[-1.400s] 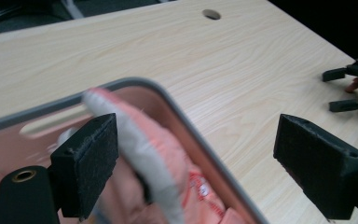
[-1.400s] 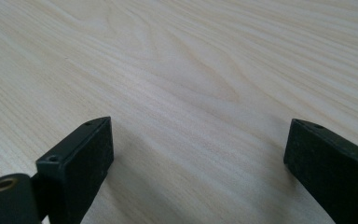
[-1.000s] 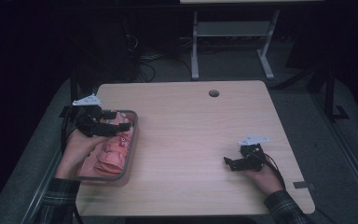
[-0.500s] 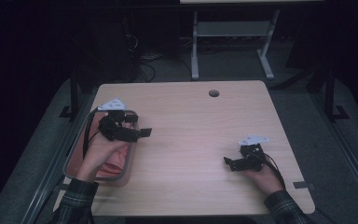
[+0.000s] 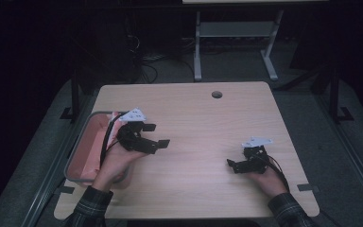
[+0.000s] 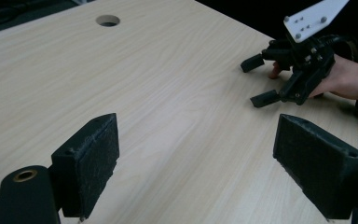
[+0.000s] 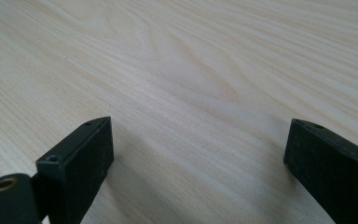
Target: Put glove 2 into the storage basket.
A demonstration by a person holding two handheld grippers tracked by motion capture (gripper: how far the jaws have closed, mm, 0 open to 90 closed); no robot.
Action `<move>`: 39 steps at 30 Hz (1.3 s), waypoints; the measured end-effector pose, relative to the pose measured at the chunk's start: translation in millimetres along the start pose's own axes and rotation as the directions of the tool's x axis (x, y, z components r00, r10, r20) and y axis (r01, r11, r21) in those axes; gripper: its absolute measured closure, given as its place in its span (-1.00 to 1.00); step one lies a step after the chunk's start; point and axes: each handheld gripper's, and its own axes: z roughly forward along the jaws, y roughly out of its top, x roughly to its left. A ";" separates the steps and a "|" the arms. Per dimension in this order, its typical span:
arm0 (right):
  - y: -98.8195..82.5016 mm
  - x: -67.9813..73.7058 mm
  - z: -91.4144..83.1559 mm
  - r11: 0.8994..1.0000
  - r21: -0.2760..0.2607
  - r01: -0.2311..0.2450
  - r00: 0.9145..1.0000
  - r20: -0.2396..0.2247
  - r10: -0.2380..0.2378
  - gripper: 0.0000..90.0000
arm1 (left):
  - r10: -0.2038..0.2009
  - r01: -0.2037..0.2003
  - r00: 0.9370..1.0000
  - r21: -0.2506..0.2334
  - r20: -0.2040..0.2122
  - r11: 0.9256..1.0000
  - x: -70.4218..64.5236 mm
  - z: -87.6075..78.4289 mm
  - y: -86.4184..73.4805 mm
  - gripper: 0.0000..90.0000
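With the left gripper (image 5: pixel 158 135) spread and empty just right of the bin (image 5: pixel 79 148) of pink cloth (image 5: pixel 90 152), a transit step seems underway; right gripper (image 5: pixel 233 165), also parted, rests far right. Next: choose a target.

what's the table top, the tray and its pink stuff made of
Table top: pale wood-grain, matte, probably laminate; the grain lines run evenly. Tray: grey rim, see-through looking, likely plastic. Pink contents: soft, folded-looking, perhaps cloth; too blurred to be sure. Left claw open above the table.

two claws (image 5: pixel 157 135) (image 5: pixel 235 165), one tray (image 5: pixel 78 156), one table (image 5: pixel 203 123).
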 end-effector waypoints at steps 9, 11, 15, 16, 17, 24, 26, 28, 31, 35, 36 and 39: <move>0.0 0.0 0.0 1.000 0.000 0.000 1.000 0.000 0.000 -0.83 | 0.035 -0.034 0.999 0.020 -0.010 0.999 -14.9 22.7 -10.8 -0.69; 0.0 0.0 0.0 1.000 0.001 0.000 1.000 0.000 0.000 -0.83 | 0.040 -0.040 0.999 0.023 -0.014 0.999 -17.9 27.7 -13.9 -0.69; 0.0 -0.1 0.0 1.000 0.001 0.001 1.000 0.000 -0.001 -0.83 | 0.051 -0.050 0.999 0.034 -0.015 0.998 -25.7 40.0 -22.8 -0.69; 0.0 0.0 0.0 1.000 0.000 0.000 1.000 0.000 0.000 -0.83 | 0.051 -0.050 0.999 0.034 -0.015 0.998 -25.7 40.0 -22.8 -0.70; 0.0 0.1 0.0 1.000 0.000 -0.001 1.000 0.000 0.001 -0.83 | 0.055 -0.054 0.998 0.038 -0.016 0.998 -27.7 44.2 -25.9 -0.69; -0.1 -0.2 0.0 1.000 0.001 0.003 1.000 0.001 -0.003 -0.83 | 0.069 -0.068 0.998 0.042 -0.014 0.997 -36.1 59.7 -37.9 -0.69; -0.1 -0.3 0.0 1.000 0.001 0.003 1.000 0.001 -0.003 -0.83 | 0.080 -0.079 0.997 0.057 -0.004 0.995 -39.3 68.2 -43.6 -0.69; -0.1 -0.3 -0.1 1.000 0.001 0.003 1.000 0.001 -0.003 -0.83 | 0.082 -0.082 0.997 0.062 0.002 0.995 -39.9 70.4 -45.2 -0.70; -0.1 -0.3 0.0 1.000 0.001 0.003 1.000 0.001 -0.003 -0.83 | 0.087 -0.087 0.996 0.076 0.009 0.993 -42.9 77.3 -50.0 -0.70; 0.0 -0.1 0.0 1.000 0.000 0.001 1.000 0.000 -0.001 -0.83 | 0.093 -0.094 0.995 0.099 0.019 0.991 -46.9 86.8 -57.1 -0.70; -0.1 -0.2 0.0 1.000 0.001 0.003 1.000 0.001 -0.003 -0.83 | 0.098 -0.099 0.995 0.103 0.019 0.990 -48.4 91.0 -60.2 -0.69; -0.1 -0.3 0.0 1.000 0.001 0.003 1.000 0.001 -0.003 -0.83 | 0.105 -0.106 0.994 0.111 0.014 0.988 -50.6 96.0 -63.8 -0.70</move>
